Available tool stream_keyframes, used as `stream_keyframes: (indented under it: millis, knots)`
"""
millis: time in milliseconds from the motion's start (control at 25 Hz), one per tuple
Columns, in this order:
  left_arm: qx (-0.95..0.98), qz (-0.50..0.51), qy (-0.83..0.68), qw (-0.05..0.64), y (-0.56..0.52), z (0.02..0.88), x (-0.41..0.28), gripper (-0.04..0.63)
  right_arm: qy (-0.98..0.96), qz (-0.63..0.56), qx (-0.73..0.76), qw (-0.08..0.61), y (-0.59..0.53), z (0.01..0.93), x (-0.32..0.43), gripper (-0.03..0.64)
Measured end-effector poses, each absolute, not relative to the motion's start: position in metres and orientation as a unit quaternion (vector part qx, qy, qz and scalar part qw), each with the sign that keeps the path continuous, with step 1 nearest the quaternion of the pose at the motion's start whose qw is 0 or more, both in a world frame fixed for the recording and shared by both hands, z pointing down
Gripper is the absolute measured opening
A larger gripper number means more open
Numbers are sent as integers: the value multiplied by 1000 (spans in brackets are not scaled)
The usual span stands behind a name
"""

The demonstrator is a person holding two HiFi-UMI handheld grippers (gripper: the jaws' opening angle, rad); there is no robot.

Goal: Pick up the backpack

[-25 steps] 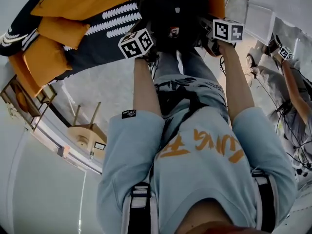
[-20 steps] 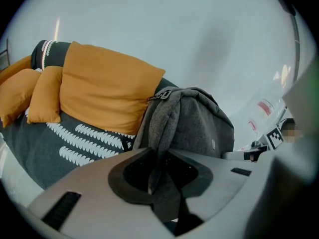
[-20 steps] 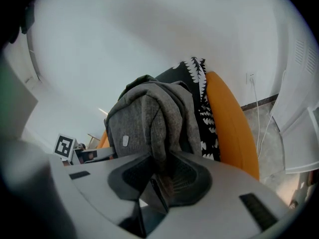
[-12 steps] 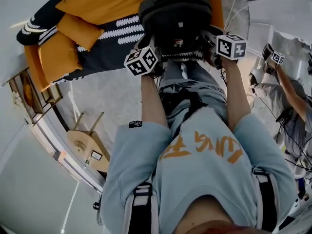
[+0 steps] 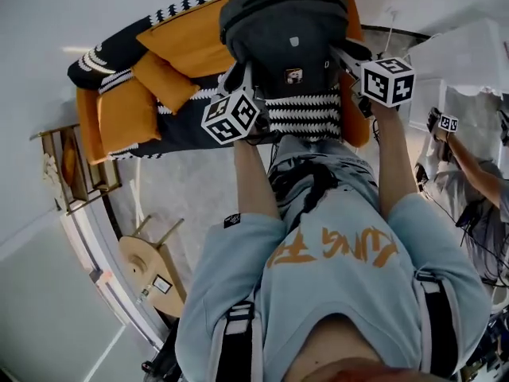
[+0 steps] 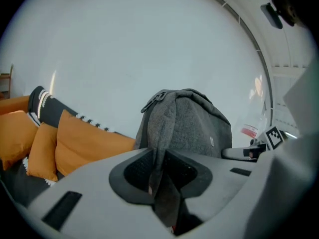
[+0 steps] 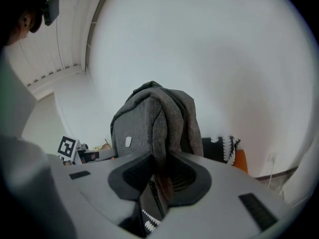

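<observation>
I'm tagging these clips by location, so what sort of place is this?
Probably a living room or lounge: an orange sofa with loose cushions and a dark patterned throw, a small wooden stool or side table on the floor, and plain white walls.

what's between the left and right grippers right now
The grey backpack hangs between the left gripper and right gripper, each shut on a fold of its fabric; the head view shows it.
</observation>
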State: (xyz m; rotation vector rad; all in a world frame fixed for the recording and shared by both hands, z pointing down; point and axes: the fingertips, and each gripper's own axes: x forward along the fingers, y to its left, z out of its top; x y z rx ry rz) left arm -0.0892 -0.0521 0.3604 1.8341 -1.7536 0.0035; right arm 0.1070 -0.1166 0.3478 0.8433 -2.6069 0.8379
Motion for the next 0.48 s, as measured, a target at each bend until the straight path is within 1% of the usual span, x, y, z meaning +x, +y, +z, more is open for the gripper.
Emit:
stream_keyframes:
  millis: [280,480]
  knots:
    - [717,-43,-664,208,-78,275,-112,86,-927,225,290,79,-142,267,83,97]
    - [733,-63,-658,161,-86,221,-129,84,-940,174,293,34,-151,205,65,95]
